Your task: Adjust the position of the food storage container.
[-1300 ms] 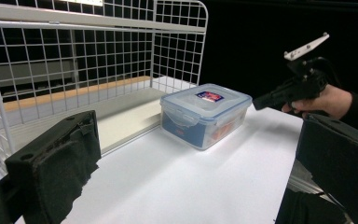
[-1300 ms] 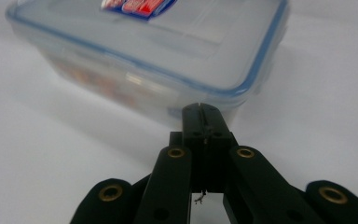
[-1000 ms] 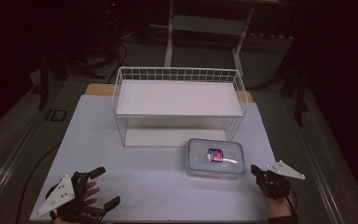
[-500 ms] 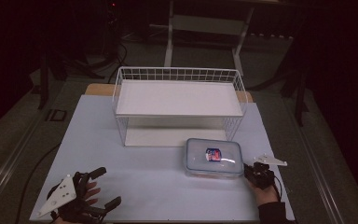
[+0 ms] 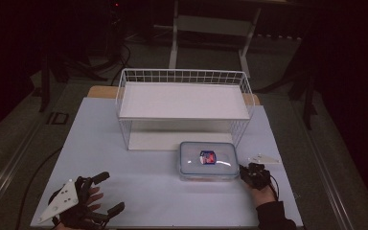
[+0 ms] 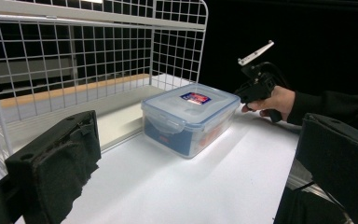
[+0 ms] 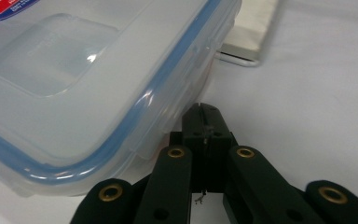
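Approaching the clear plastic lidded box with the blue seal [image 5: 208, 161] is the step in hand: it sits on the white table [image 5: 124, 191], just in front of the white wire shelf rack [image 5: 182, 103]. The right gripper [image 7: 204, 122], jaws together, noses at its right side latch — apparently touching. The left gripper [image 5: 106, 192] waits near-left, jaws apart. Next, the latch needs prying up.

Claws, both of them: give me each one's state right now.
Left claw: open, holding nothing.
Right claw: shut, empty, tip at the side of the clear blue-rimmed plastic lidded box.
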The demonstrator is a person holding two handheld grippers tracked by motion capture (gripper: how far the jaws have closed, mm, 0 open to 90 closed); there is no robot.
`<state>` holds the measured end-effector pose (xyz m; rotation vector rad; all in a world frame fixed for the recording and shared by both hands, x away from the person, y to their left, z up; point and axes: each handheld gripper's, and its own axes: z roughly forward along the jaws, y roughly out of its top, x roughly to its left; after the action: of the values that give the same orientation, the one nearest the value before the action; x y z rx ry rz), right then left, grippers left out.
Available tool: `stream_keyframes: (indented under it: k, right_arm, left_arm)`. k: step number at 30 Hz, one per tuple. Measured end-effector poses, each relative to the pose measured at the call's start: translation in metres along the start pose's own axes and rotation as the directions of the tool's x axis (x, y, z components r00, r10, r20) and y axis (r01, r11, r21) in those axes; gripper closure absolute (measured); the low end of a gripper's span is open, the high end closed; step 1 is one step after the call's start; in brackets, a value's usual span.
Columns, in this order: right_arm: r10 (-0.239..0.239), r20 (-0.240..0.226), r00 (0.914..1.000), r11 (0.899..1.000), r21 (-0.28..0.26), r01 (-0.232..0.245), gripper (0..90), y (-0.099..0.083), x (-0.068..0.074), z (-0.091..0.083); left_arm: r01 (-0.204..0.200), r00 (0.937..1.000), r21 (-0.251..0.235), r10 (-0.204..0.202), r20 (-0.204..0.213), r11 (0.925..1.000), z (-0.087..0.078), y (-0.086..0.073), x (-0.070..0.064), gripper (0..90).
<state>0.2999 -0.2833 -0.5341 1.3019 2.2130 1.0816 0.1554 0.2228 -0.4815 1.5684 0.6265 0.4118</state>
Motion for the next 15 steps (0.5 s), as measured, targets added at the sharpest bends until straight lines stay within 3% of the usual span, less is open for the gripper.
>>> stream_keyframes:
  k: [15]
  right_arm:
    - [-0.04, -0.068, 0.9969, 0.999, 0.013, 0.041, 90.0, 0.011, 0.027, 0.014]
  left_arm:
    - [0.003, 0.9999, 0.015, -0.003, 0.015, 0.9999, 0.003, -0.001, 0.0, 0.0]
